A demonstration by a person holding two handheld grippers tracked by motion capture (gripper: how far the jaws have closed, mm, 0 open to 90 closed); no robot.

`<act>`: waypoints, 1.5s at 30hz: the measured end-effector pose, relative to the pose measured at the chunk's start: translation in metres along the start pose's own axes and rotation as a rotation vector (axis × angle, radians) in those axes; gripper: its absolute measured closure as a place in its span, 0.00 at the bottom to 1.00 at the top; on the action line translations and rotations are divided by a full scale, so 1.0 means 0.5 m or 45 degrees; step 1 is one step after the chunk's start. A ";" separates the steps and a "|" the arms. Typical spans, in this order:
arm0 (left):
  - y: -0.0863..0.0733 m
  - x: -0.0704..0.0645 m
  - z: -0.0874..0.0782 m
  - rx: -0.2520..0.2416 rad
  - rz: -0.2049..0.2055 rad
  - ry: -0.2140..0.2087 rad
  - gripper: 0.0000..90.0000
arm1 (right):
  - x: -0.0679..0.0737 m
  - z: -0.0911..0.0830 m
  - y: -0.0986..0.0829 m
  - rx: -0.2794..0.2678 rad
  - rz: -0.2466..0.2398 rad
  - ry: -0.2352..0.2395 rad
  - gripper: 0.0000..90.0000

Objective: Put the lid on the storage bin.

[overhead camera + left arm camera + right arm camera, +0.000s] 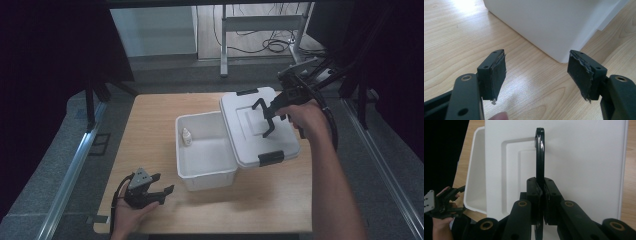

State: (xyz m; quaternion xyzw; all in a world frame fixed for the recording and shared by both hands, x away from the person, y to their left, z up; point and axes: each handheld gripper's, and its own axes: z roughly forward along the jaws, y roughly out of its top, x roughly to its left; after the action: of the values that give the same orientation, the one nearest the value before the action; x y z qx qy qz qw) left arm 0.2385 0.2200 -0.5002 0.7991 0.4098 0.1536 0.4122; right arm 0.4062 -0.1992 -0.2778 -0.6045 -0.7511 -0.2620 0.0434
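Clamped on the black handle (539,152) of the white lid (257,125), our right claw (274,114) has its jaws pressed together around that thin upright loop, as the right gripper view shows from close up. We hold the lid tilted over the right side of the white storage box (205,172), so that it covers the box's right edge and leaves the rest of the box open. Two black latches sit on the lid, one at the far edge (247,91) and one at the near edge (271,158). Inside the box we see a single small white bottle (186,136) standing upright near the left wall; whatever is printed on it is too small for us to read, and we find no legible writing on the box or lid either. Our left claw (161,185) rests near the front left corner of the wooden table (150,125), with its jaws spread wide apart and nothing between them. In the left gripper view its worn black pads (499,75) point toward a corner of the box, which stands just beyond them on the table, apart from the claw.
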 end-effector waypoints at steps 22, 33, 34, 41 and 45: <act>0.003 -0.005 -0.002 -0.012 0.001 -0.014 0.35 | 0.117 0.078 0.008 0.089 -0.036 -0.026 0.95; 0.003 -0.002 -0.003 -0.014 0.002 -0.014 0.35 | 0.175 0.127 0.020 0.124 -0.069 -0.028 0.95; 0.003 -0.002 -0.003 -0.013 0.002 -0.013 0.35 | 0.178 0.131 0.021 0.129 -0.070 -0.030 0.95; 0.004 -0.004 -0.002 -0.012 0.009 -0.018 0.35 | 0.194 0.152 0.021 0.131 -0.053 -0.024 0.95; 0.004 -0.004 -0.002 -0.010 0.011 -0.019 0.35 | 0.197 0.166 0.020 0.145 -0.034 -0.017 0.95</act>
State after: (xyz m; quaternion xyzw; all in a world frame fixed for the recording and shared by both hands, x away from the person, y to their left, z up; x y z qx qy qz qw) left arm 0.2379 0.2182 -0.4977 0.8002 0.4029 0.1512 0.4178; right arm 0.4102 -0.0736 -0.3082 -0.5928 -0.7729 -0.2154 0.0693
